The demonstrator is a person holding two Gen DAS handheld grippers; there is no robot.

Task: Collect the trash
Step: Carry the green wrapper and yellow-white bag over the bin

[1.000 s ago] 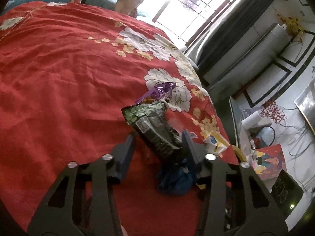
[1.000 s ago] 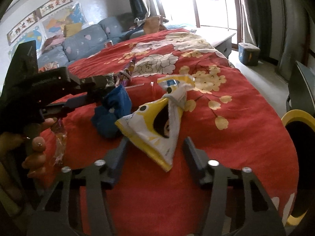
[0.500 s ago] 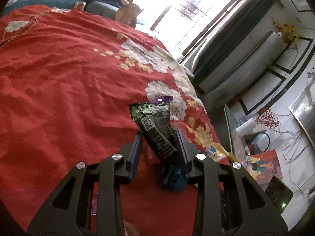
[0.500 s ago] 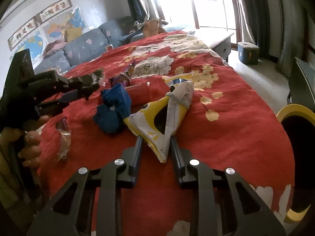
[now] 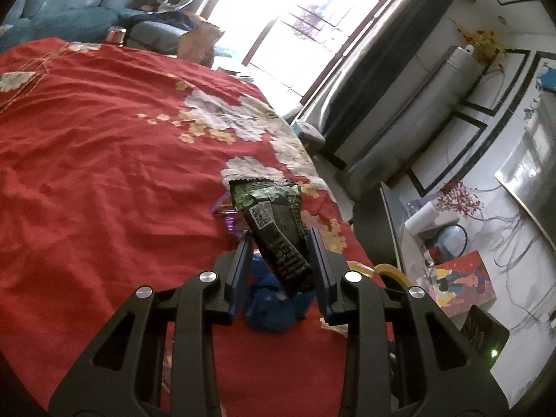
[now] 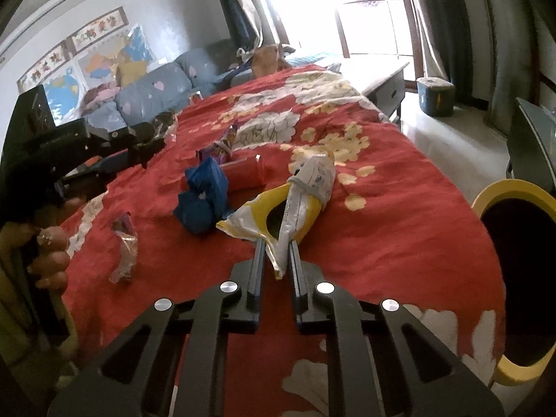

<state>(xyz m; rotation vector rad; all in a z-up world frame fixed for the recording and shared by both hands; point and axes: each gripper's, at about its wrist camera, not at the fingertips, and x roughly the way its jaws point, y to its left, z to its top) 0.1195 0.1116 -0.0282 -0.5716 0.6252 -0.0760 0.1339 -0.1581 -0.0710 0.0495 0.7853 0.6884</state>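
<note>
Right gripper (image 6: 278, 243): jaws just closed, clamped on crinkled yellow-and-white snack bag (image 6: 295, 205).
Left gripper (image 5: 281, 239): jaws pinching dark green foil wrapper (image 5: 278, 232).
Bin: round yellow-rimmed wastebasket (image 6: 504, 187) right of the yellow bag, nearest the right gripper.

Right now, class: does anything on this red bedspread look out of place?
Yes. Litter lies on the red bedspread: a crumpled blue wrapper, a purple wrapper and a clear wrapper, all strewn loose.

The cloth (image 6: 399, 215) is red with white and yellow flowers. One wrapper (image 5: 274, 229) is black and green, another (image 6: 299, 205) yellow and white; the wad (image 6: 201, 201) is blue.
</note>
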